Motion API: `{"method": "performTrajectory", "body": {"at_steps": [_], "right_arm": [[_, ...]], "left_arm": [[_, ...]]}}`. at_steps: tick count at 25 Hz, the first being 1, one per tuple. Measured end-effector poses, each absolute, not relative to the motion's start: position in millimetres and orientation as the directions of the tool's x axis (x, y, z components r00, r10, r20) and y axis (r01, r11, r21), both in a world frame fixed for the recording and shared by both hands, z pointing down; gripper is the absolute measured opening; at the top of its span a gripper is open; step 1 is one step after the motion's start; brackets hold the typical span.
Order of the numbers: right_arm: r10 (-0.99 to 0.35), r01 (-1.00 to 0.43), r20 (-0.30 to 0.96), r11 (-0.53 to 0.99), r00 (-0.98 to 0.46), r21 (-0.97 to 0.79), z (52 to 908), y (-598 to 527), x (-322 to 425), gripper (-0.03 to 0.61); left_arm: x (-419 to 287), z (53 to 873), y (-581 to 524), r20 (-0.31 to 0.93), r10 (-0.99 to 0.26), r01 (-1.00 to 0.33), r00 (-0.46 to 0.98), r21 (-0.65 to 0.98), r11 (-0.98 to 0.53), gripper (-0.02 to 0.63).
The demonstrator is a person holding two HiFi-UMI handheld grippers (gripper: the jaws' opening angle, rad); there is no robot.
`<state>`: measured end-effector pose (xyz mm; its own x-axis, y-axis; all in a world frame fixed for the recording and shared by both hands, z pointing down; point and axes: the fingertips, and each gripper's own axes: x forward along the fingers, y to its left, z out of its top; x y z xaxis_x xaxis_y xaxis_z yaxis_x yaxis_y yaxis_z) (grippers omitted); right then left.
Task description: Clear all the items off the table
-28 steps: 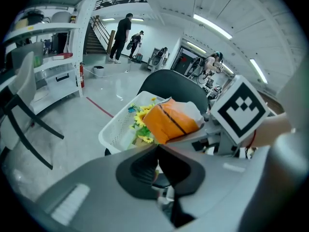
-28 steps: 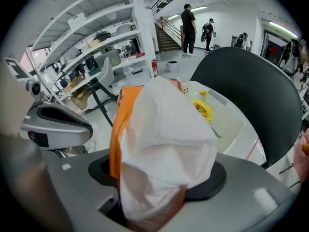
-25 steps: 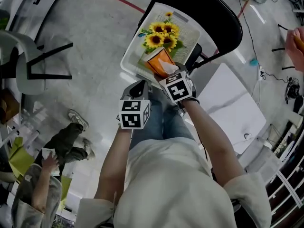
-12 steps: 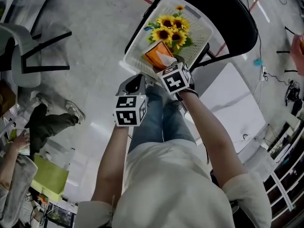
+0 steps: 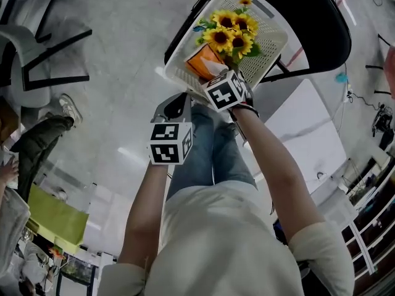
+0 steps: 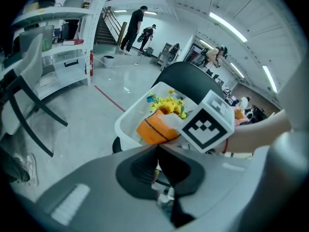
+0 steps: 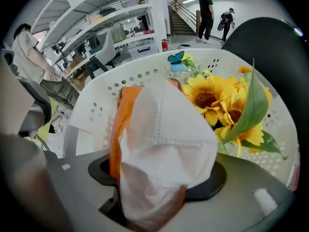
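A white perforated basket (image 5: 274, 45) sits on the seat of a black chair (image 5: 321, 23). Inside it, a bunch of yellow sunflowers (image 5: 231, 32) fills the far end. An orange tissue pack (image 5: 203, 60) is at the near end, within the rim.

The right gripper (image 5: 215, 74) points steeply down into the basket, with its jaws held apart around the tissue pack, gripping it. No view shows whether the pack rests on the basket floor. The left gripper (image 5: 179, 100) hangs just outside the basket's near corner, above the person's jeans, with its jaws pressed together on nothing.

The sunflowers stand just beside the pack, so there is little room on that side. To the left of the chair lies open grey floor. To the right lies a flat white board (image 5: 302, 134).

The right gripper view shows what the head view hides. A white tissue sticks up from the tissue pack (image 7: 118, 129) between the jaws of the right gripper (image 7: 159, 178). Behind the sunflowers (image 7: 212, 98), a small blue butterfly (image 7: 176, 58) perches at the rim of the basket (image 7: 96, 105), and a long green leaf (image 7: 251, 110) crosses the blooms.

The left gripper view looks past the closed jaws of the left gripper (image 6: 157, 163). From the side it shows the basket (image 6: 128, 124), the tissue pack (image 6: 152, 129) and the right gripper's marker cube (image 6: 207, 124) over them.
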<state>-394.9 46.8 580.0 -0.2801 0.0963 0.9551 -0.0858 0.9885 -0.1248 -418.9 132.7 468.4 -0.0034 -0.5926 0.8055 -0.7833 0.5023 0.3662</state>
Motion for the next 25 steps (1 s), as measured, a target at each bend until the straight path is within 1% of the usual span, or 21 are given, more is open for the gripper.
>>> {"method": "performTrajectory", "body": {"at_steps": [14,25], "right_arm": [[0.112,-0.013,0.971,0.993,-0.213,-0.117,618,52,-402,0.359],[0.129,0.001,0.974,0.991,-0.188,-0.131,645,54,-411,0.362]], "left_arm": [[-418,485,143,0.816,-0.578,-0.760,-0.004,0.373,0.532,0.009],[-418,499,154,0.830,-0.558,-0.745,-0.006,0.368,0.556,0.009]]}}
